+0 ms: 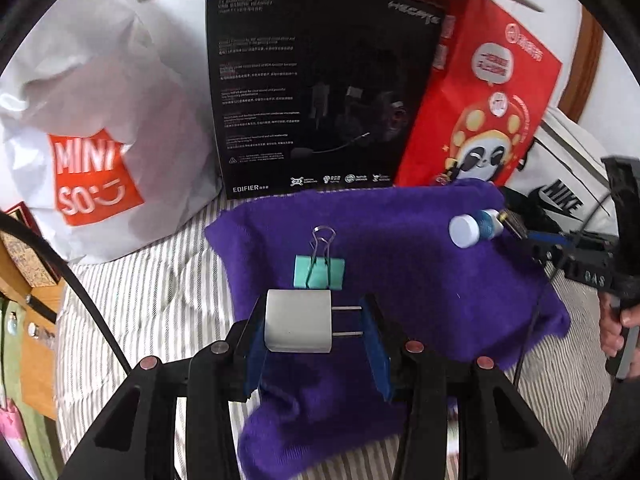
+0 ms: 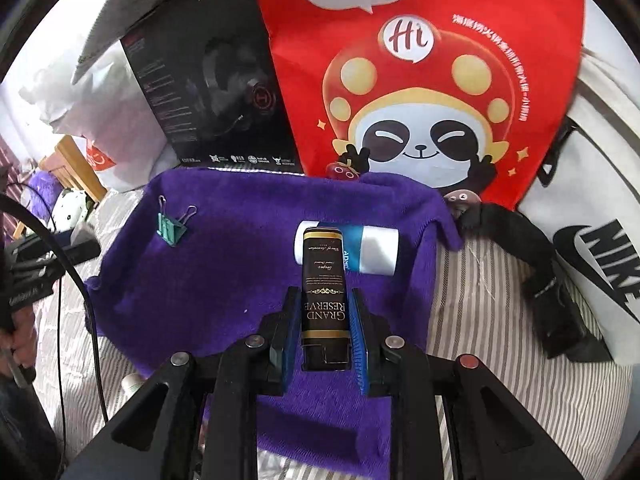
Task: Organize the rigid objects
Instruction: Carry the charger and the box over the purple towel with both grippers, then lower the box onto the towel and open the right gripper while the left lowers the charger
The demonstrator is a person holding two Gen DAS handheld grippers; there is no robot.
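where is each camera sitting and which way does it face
Left wrist: on the left gripper, facing forward over the purple cloth toward the bags; its jaws hold a white charger; the person's hand shows at right.
Right wrist: on the right gripper, facing the same way; its jaws hold a black box.
Shared: cloth, green binder clip, white-and-blue bottle, red panda bag.

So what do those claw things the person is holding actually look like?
Both the left claw and right claw are black angular plastic frames with blue pads inside the fingers, studded with round red and silvery bolts. Thin black cables trail off. A bare hand grips one handle.
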